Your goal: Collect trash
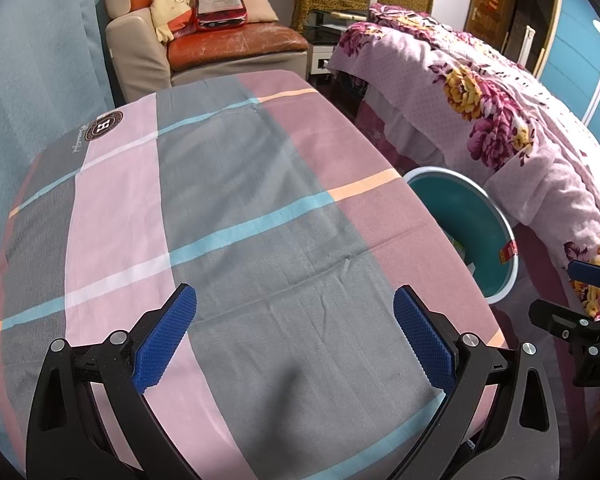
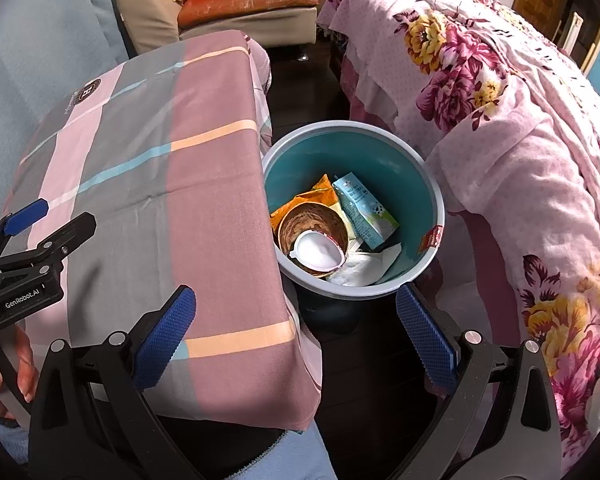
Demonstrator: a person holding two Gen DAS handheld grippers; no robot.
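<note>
A teal bin (image 2: 384, 160) with a pale rim stands on the dark floor between the table and the bed. Inside lie a brown paper bowl (image 2: 320, 220), a white lid (image 2: 318, 254), a blue-green milk carton (image 2: 364, 212), an orange wrapper (image 2: 320, 190) and white paper (image 2: 364, 266). My right gripper (image 2: 296, 334) hovers above the bin's near side, open and empty. My left gripper (image 1: 294, 338) is open over the checked tablecloth (image 1: 228, 184), nothing between its fingers. The bin (image 1: 472, 220) shows at the table's right edge in the left wrist view.
A bed with a pink floral cover (image 2: 520, 140) runs along the right. A beige and orange sofa (image 1: 204, 48) with cushions sits beyond the table. A blue curtain (image 1: 28, 80) hangs at the left. A hand (image 2: 4, 376) holds the left gripper's handle.
</note>
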